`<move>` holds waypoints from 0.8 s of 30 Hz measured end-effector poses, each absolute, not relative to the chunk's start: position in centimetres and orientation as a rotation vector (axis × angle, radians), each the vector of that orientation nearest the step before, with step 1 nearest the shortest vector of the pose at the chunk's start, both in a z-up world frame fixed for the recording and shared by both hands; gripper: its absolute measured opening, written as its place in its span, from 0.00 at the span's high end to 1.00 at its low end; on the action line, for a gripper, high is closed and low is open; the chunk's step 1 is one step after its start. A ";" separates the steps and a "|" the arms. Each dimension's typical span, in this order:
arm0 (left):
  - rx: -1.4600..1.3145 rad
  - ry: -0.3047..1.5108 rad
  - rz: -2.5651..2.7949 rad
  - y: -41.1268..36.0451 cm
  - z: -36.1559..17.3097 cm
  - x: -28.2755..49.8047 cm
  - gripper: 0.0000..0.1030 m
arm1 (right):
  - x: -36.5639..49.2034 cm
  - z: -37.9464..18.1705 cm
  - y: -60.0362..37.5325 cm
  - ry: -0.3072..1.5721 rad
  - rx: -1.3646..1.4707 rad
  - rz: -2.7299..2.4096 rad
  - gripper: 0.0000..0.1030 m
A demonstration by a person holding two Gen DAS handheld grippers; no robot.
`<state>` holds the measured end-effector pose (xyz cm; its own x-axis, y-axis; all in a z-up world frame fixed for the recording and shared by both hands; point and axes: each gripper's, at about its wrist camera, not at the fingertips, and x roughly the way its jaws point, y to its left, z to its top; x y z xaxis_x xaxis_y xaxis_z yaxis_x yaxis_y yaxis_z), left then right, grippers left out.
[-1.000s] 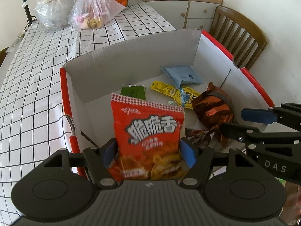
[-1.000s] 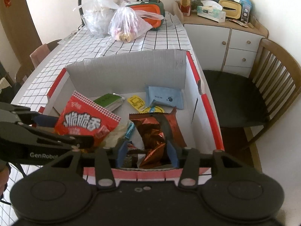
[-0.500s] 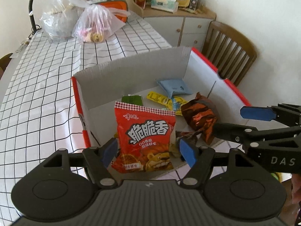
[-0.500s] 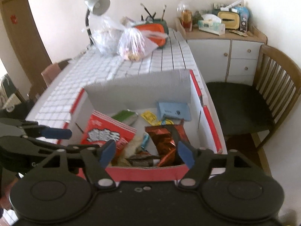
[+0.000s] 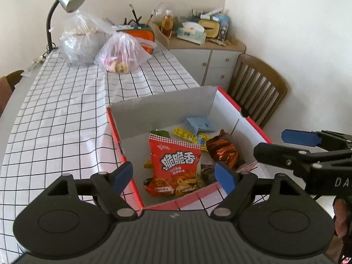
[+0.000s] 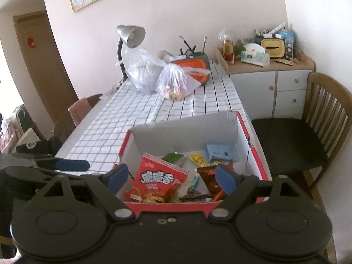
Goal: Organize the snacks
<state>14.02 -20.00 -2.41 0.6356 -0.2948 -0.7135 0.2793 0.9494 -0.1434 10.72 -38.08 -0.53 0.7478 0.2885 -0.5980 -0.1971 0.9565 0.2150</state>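
Note:
A red-and-white cardboard box (image 5: pixel 228 103) (image 6: pixel 242 123) stands on the checked tablecloth. Inside it lie a red snack bag (image 5: pixel 176 165) (image 6: pixel 158 180), a copper foil bag (image 5: pixel 224 151) (image 6: pixel 209 180), a blue packet (image 5: pixel 200 124) (image 6: pixel 220 153), a yellow packet (image 5: pixel 183 133) and a green packet (image 6: pixel 173 157). My left gripper (image 5: pixel 175 175) is open and empty above the box's near edge. My right gripper (image 6: pixel 171 179) is open and empty, also above the near edge; it also shows at the right of the left wrist view (image 5: pixel 297 145).
Two plastic bags (image 5: pixel 123 52) (image 6: pixel 176 81), an orange-green case (image 6: pixel 193 63) and a desk lamp (image 5: pixel 66 0) stand at the table's far end. A wooden chair (image 6: pixel 308 132) stands to the right. A cabinet (image 6: pixel 275 83) with clutter sits behind.
Both grippers let go of their bags, opened and drew back and up from the box. The red bag and copper bag now lie in the box.

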 end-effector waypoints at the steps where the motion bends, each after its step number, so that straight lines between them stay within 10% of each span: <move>1: -0.023 0.811 -0.330 -19.8 -2.2 13.7 0.18 | 10.5 -0.4 -38.0 0.669 0.146 0.262 0.07; 24: -0.085 0.735 -0.305 -16.1 0.2 8.9 0.02 | 5.0 -0.1 -36.3 0.604 0.237 0.239 0.00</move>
<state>8.86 -16.10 0.21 0.6997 -0.3034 -0.6468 0.2440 0.9524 -0.1828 5.05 -36.28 -0.07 0.7974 0.2896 -0.5295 -0.1519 0.9454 0.2883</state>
